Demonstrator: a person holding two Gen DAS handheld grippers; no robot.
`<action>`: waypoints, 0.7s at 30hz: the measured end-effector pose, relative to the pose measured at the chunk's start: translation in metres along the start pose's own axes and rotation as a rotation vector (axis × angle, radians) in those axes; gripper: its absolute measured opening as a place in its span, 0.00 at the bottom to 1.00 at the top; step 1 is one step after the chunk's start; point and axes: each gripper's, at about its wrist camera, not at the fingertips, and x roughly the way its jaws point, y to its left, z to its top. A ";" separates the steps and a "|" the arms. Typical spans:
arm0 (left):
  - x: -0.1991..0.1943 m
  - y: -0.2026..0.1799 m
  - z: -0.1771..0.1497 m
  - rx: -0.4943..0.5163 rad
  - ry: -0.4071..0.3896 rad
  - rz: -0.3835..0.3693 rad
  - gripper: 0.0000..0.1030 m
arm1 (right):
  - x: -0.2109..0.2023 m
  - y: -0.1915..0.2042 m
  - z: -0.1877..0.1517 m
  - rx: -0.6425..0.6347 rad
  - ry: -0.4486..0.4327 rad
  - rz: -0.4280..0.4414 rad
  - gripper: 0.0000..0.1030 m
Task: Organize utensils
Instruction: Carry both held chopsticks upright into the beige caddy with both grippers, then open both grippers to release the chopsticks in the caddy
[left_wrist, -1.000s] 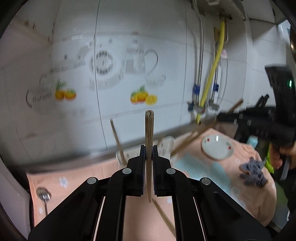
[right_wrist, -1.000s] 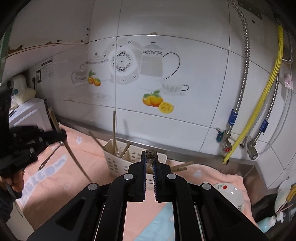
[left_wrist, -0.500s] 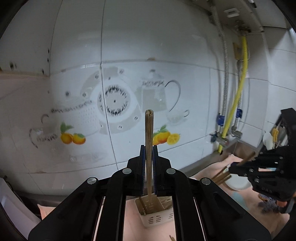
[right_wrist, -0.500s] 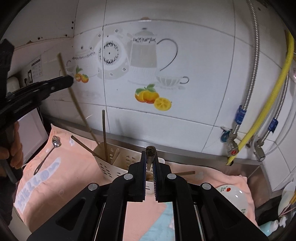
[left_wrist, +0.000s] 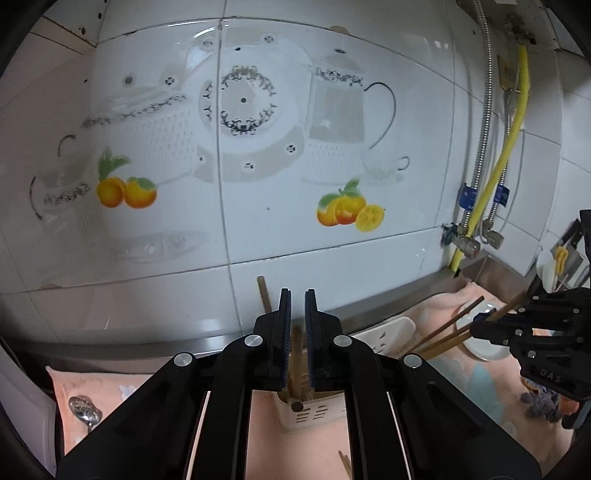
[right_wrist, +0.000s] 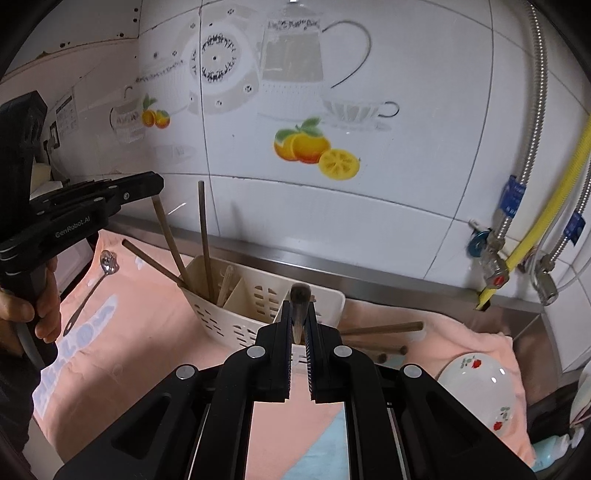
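A white slotted utensil holder (right_wrist: 258, 317) stands on a peach cloth against the tiled wall, with several chopsticks (right_wrist: 202, 229) upright in its left compartment. My left gripper (left_wrist: 297, 295) hovers over that compartment (left_wrist: 306, 413) with its jaws slightly parted. A brown chopstick (right_wrist: 166, 232) has slipped down from it, its top just under the fingertips and its lower end in the holder. My right gripper (right_wrist: 298, 306) is shut on another chopstick (right_wrist: 298, 295), just in front of the holder's right end. A metal spoon (right_wrist: 107, 262) lies on the cloth at the left.
Three loose chopsticks (right_wrist: 380, 326) lie beside the holder's right end. A white flowered dish (right_wrist: 476, 384) sits on the cloth to the right, with a grey rag (left_wrist: 543, 406) near it. A yellow hose and metal pipes (right_wrist: 532, 243) run down the wall at right.
The left gripper swung over the holder and its chopstick, which stuck up above the fingers, has slid down into the holder. The right gripper came lower and nearer the holder, still gripping.
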 end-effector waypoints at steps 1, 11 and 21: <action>-0.001 0.000 0.000 0.000 0.000 -0.008 0.08 | 0.001 0.001 0.000 -0.002 -0.002 -0.002 0.07; -0.036 0.001 -0.003 -0.003 -0.059 0.015 0.47 | -0.029 0.008 -0.010 -0.019 -0.077 -0.035 0.24; -0.091 0.011 -0.047 -0.051 -0.085 0.053 0.79 | -0.053 0.044 -0.070 -0.025 -0.078 0.011 0.37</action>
